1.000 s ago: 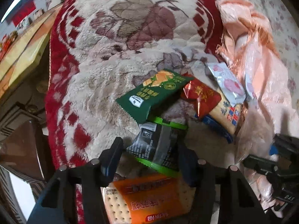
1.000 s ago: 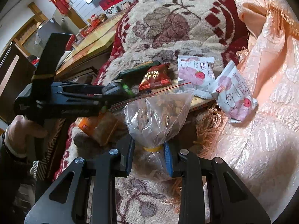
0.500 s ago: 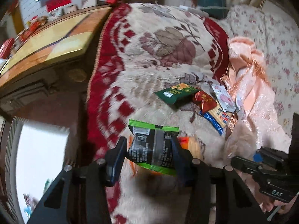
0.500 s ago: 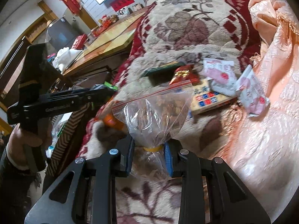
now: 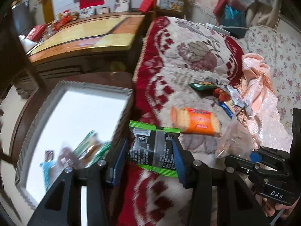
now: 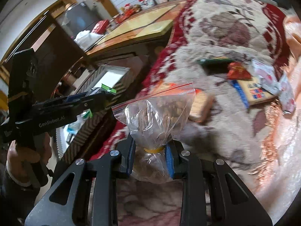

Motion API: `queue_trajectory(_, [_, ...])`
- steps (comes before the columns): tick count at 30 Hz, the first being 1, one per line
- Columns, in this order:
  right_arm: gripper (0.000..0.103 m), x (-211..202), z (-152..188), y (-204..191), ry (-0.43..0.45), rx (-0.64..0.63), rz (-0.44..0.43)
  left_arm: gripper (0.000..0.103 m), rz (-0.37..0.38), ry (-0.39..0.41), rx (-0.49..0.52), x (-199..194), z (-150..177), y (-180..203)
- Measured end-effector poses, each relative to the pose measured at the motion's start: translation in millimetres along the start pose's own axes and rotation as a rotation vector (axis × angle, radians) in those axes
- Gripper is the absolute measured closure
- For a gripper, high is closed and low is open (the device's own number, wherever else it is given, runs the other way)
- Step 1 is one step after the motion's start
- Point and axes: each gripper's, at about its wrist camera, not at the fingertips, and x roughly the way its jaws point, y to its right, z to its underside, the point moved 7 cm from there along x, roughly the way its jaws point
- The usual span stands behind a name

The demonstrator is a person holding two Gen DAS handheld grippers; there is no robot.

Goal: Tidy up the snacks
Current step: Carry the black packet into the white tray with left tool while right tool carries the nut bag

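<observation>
My left gripper [image 5: 148, 156] is shut on a black snack packet with green edges [image 5: 152, 148], held in the air beside the bed's left edge. My right gripper [image 6: 150, 154] is shut on a clear zip bag of brown snacks [image 6: 156, 111] at its yellow tie. A white box with a patterned rim [image 5: 73, 124] stands below on the left and holds several packets. On the blanket lie an orange cracker pack [image 5: 195, 120], a green packet [image 5: 202, 86], a red packet [image 5: 222, 94] and pink-white packets [image 6: 270, 79].
A red and beige floral blanket [image 5: 188, 56] covers the bed. Peach satin cloth [image 5: 263, 101] lies on the right. A dark wooden table with a yellow top [image 5: 84, 39] stands left of the bed. The other gripper shows in each view [image 6: 56, 109].
Both grippers have lifted and swung left away from the snack pile with their loads. The white box has come into view under the left gripper.
</observation>
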Motion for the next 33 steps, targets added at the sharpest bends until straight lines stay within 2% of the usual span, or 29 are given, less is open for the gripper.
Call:
queue_trajectory(17, [0.076,39,8,-88,-0.092,-0.137,-0.060,0.053,-0.138,0.052,-0.142,-41,38,-97])
queue_trajectory(33, [0.076,75,-4,-155,-0.149,-0.252,-0.094,0.053,-0.191,0.038,-0.274,-42,65,-164])
